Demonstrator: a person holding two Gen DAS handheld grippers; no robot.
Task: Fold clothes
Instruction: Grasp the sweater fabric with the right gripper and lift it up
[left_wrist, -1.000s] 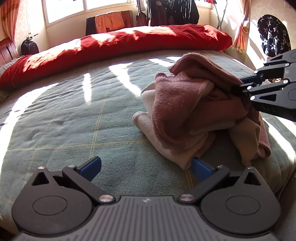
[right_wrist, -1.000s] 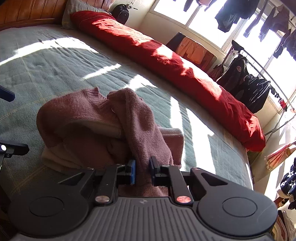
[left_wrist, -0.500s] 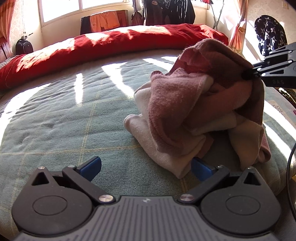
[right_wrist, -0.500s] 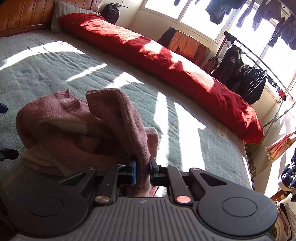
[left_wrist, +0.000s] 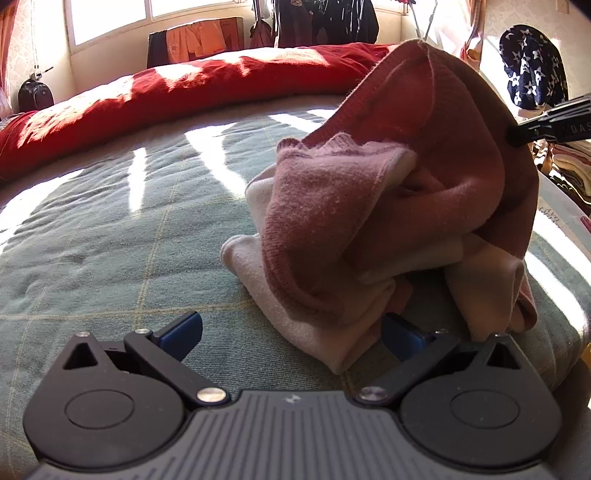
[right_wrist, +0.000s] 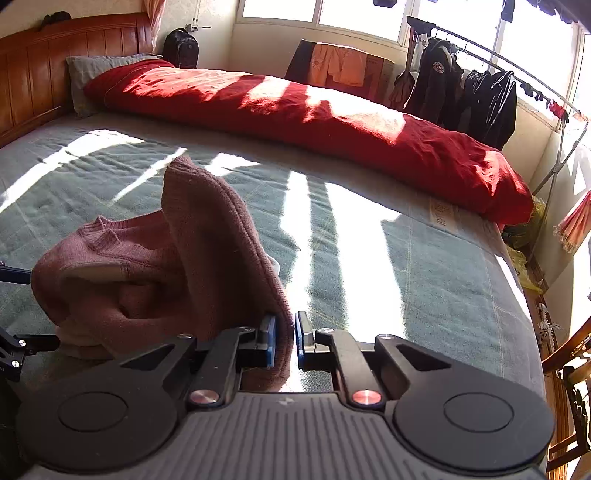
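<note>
My right gripper (left_wrist: 517, 134) is cut off by the frame edge in left view, its tips buried in the pink sweater (left_wrist: 388, 206). The sweater's bunched folds hide its shape and my left gripper's right pad (left_wrist: 400, 334).

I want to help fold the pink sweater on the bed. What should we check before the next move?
1. Right gripper shut on the sweater: ok.
2. Left gripper open, ready to grab: ok.
3. Sweater corner between the left fingers: ok; whether it touches them, cannot tell.
4. Sweater spread flat: not ok, it is bunched.
5. Bare bedcover beside it for laying out: ok.
6. Which part the right gripper holds, sleeve or hem: cannot tell.
</note>
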